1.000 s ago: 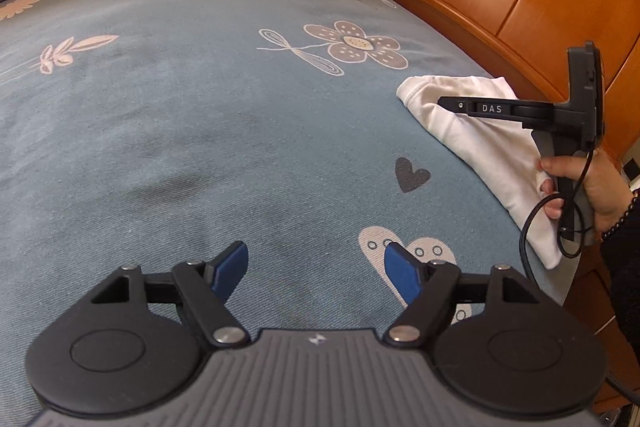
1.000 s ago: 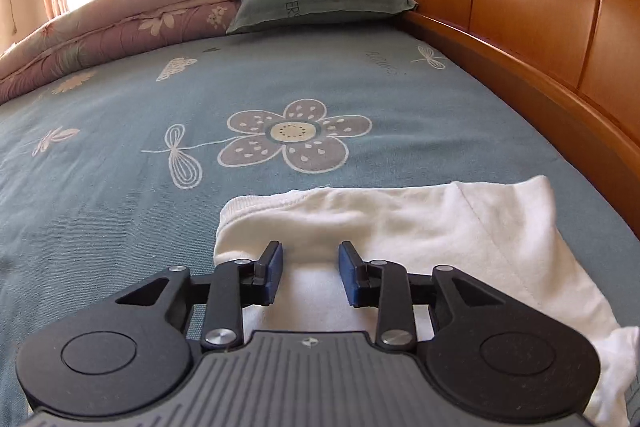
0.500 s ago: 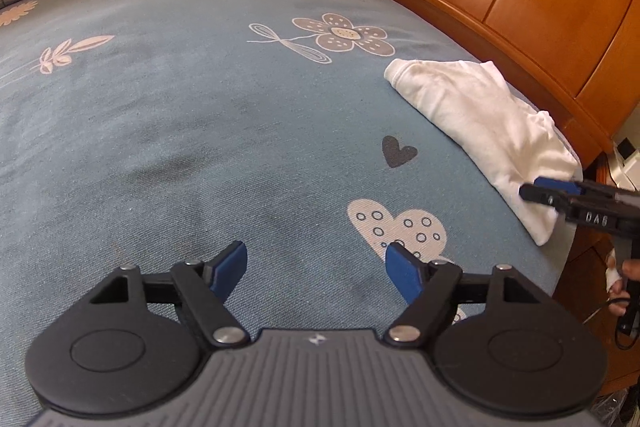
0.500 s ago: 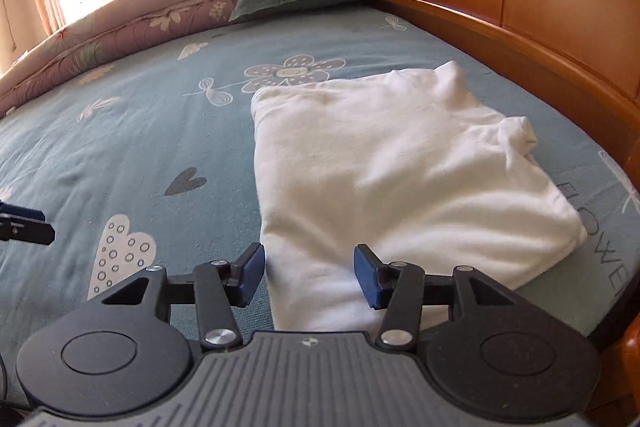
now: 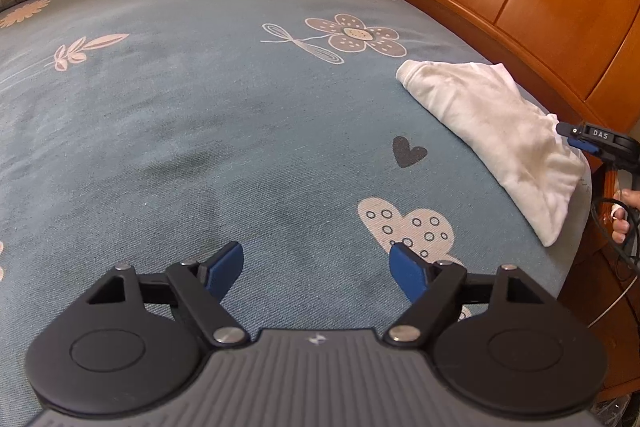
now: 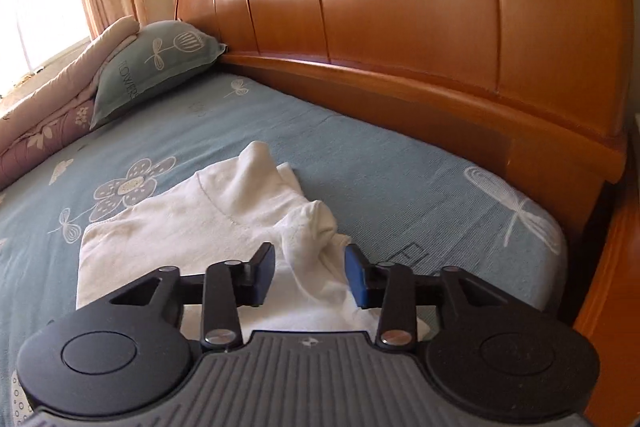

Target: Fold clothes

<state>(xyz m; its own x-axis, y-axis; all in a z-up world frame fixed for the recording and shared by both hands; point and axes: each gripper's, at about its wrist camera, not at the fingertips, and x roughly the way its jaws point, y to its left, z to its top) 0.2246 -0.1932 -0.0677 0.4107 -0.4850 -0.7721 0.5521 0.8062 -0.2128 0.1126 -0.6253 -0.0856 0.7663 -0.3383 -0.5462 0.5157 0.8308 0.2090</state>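
Between the blue pads of the right hand-held gripper [image 6: 310, 273] rises a bunched fold of a white garment [image 6: 192, 227], which lies folded on the bed [image 6: 400, 179] near the wooden headboard [image 6: 400, 7]. Its jaws have just been narrowing but are not yet pressing it, probably lining up a pinch. Well off to its left, the left hand-held gripper [image 5: 316, 265] hovers wide open over bare sheet, holding nothing.

Left gripper [image 5: 316, 269] jaws wide apart — right gripper [image 6: 310, 277] jaws just closing, part-open
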